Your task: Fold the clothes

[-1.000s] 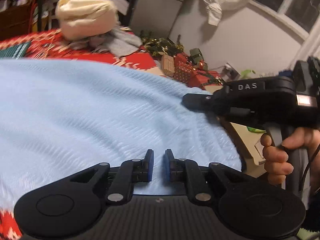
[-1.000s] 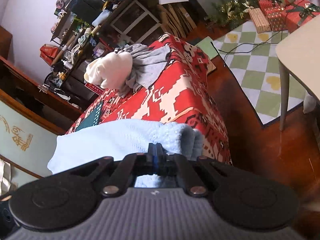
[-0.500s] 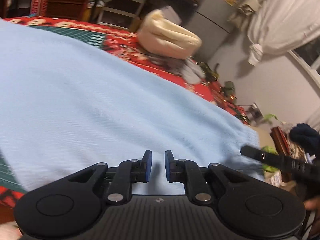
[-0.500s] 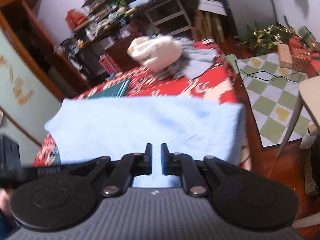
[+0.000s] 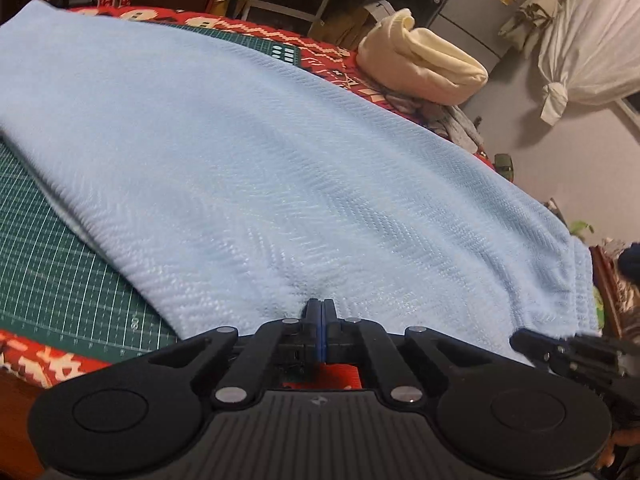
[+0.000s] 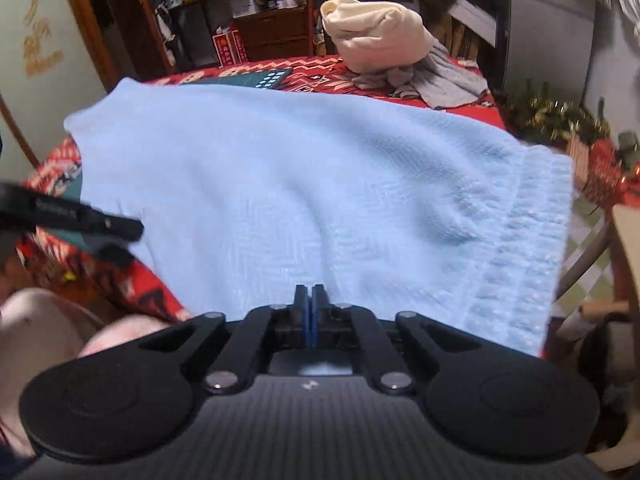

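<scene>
A light blue knit sweater (image 5: 248,152) lies spread over a table with a red patterned cloth (image 5: 48,364) and a green cutting mat (image 5: 60,272). My left gripper (image 5: 320,312) is shut on the sweater's near edge. My right gripper (image 6: 310,300) is shut on the near edge too, close to the ribbed hem (image 6: 532,240). The sweater fills the right wrist view (image 6: 280,168). Each gripper shows in the other's view, the right one at the lower right (image 5: 560,354), the left one at the left (image 6: 80,220).
A cream garment bundle (image 5: 424,68) and a grey garment (image 6: 444,76) sit at the table's far end. Dark shelves (image 6: 260,12) stand behind. Wrapped gifts and tinsel (image 6: 580,136) lie on the floor at right, beside a chair leg (image 6: 584,256).
Both grippers were open half a second ago and have shut on the sweater's near edge. The left wrist view has swung to look along the flat sweater.
</scene>
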`<state>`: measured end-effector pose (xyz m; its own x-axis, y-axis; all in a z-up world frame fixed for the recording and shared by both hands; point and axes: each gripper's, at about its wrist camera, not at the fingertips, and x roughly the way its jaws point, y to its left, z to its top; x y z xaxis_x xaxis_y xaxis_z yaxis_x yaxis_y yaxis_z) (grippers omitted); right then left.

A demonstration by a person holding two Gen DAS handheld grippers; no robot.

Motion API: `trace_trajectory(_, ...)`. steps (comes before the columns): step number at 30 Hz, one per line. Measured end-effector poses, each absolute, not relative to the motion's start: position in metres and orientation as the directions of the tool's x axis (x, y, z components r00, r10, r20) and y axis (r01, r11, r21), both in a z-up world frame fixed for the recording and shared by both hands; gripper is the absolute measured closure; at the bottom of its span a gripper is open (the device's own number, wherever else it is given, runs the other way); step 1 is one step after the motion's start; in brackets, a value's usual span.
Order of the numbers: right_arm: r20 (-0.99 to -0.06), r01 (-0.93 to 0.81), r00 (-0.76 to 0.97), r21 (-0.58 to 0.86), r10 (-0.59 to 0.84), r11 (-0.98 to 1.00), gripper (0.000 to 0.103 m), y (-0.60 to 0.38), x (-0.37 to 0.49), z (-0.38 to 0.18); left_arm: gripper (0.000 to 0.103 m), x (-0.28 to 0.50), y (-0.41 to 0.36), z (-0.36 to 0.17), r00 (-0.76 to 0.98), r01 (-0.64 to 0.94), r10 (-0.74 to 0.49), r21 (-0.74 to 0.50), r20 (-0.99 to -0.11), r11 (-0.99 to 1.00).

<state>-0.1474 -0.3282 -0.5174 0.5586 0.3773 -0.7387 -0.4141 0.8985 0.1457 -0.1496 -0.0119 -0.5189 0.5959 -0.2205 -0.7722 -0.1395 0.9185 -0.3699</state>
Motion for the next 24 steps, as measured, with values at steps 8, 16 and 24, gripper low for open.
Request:
trace_trajectory(8,-0.694,-0.338,0.622,0.181,0.364,0.923,0.098,-0.359,-0.151,-0.486,0.099,-0.142,-0.024,-0.484,0.686,-0.039,-0.245,-0.371,-0.685,0.928)
trace_trajectory(16,-0.701,-0.265,0.668,0.088,0.249,0.960,0.094,-0.377,-0.071,-0.474,0.099,-0.120,-0.018,-0.515,0.631,-0.081,-0.197,-0.317,-0.750,0.945)
trace_trajectory(24,-0.741,-0.203,0.609,0.197,0.282,0.959,0.103,-0.414,-0.025,-0.512,0.100,-0.133,-0.019,-0.515,0.636,-0.032,-0.172,-0.248,-0.752,0.968)
